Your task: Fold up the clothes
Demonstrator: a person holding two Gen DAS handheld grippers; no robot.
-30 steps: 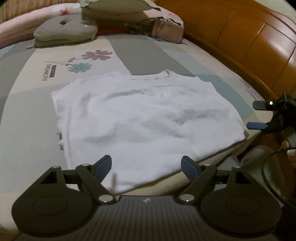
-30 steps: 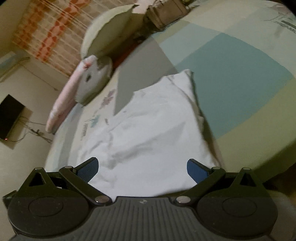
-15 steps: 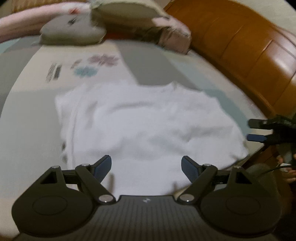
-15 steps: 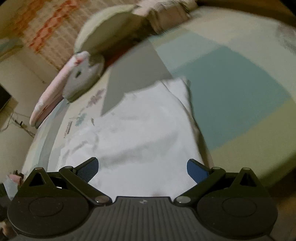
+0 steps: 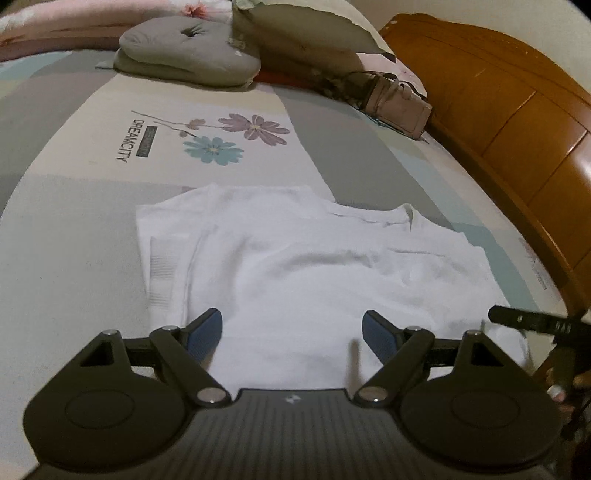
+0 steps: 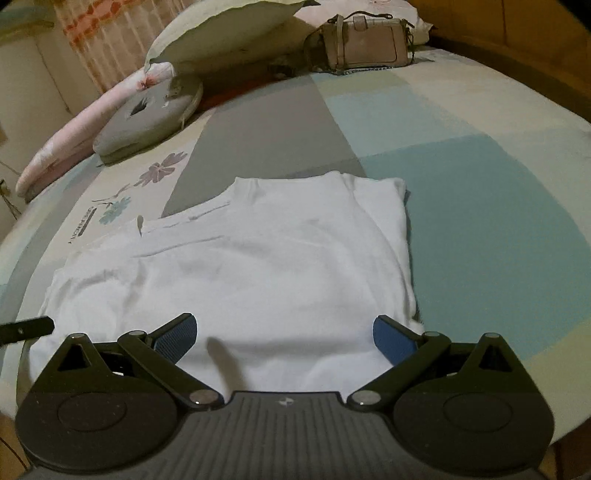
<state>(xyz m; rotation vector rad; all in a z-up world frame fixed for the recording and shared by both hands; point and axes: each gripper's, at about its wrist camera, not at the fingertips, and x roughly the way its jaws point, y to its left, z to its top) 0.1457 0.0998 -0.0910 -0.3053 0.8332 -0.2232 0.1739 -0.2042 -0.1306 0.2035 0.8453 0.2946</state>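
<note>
Now the left gripper (image 5: 292, 333) stands wide open with nothing between its blue pads (image 5: 205, 334); only the near hem of the white shirt (image 5: 314, 280) shows through the gap. From this view the shirt spreads toward 12 o'clock across the bed (image 5: 74, 229), one sleeve folded in at 10 o'clock and the neckline lying toward 1 o'clock. At 3 o'clock, past the shirt's edge, a dark finger of the right gripper (image 5: 524, 320) reaches in over the corner of the cloth, though whether it touches the cloth cannot be told.

In its own view the right gripper (image 6: 284, 338) is likewise wide open and holds nothing, its pads (image 6: 391, 339) poised over the shirt's (image 6: 258, 266) near hem. The shirt lies flat on the bed (image 6: 480, 206), its right side folded under at 2 o'clock, beside the teal patch of the sheet. At 9 o'clock a black finger of the left gripper (image 6: 26, 328) shows at the shirt's edge.

Farther out toward 12 o'clock lie printed flowers (image 5: 236, 138), a grey cushion (image 5: 188, 51), a large pillow (image 6: 225, 29) and a pinkish handbag (image 6: 364, 46). A wooden headboard (image 5: 517, 122) runs along at 2 o'clock in the left view.
</note>
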